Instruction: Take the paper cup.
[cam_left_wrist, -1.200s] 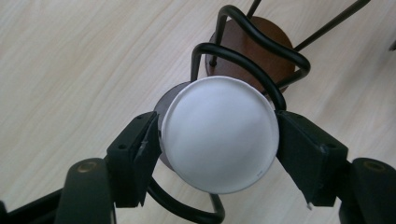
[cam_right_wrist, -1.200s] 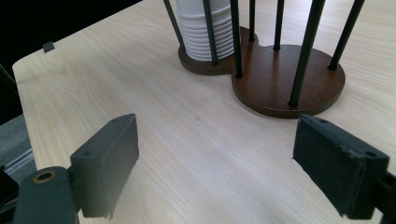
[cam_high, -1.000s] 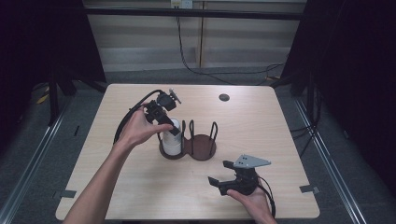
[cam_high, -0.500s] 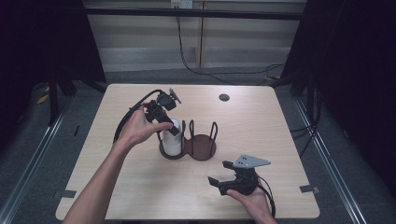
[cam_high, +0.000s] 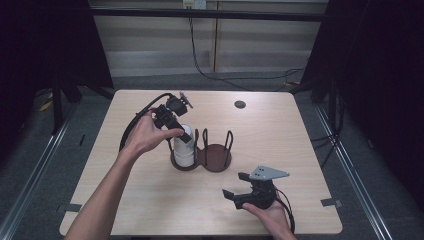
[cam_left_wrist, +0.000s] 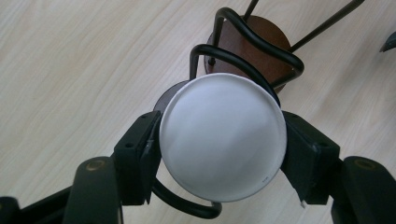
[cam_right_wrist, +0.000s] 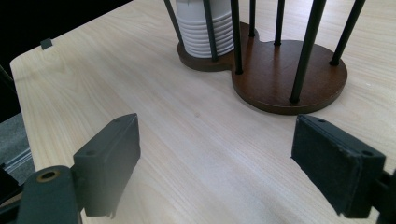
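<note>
A small dark round disc (cam_high: 240, 104) lay on the wooden table (cam_high: 300, 135) near its far edge, with grey tape tabs (cam_high: 331, 202) at the table's near corners.

In the high view, the person's hand (cam_high: 145, 136) covers much of the left tongs (cam_high: 184, 136), so the pads on the white cups (cam_high: 183, 147) are hard to see there. The small dark round thing (cam_high: 240, 104) far back on the tabletop (cam_high: 300, 150) is too small to tell what it is. In the right gripper view, the top edge cuts off the stack of cups and the tall wires of the cup holder (cam_right_wrist: 280, 70). In the left gripper view, the top cup hides the cups under it.
</note>
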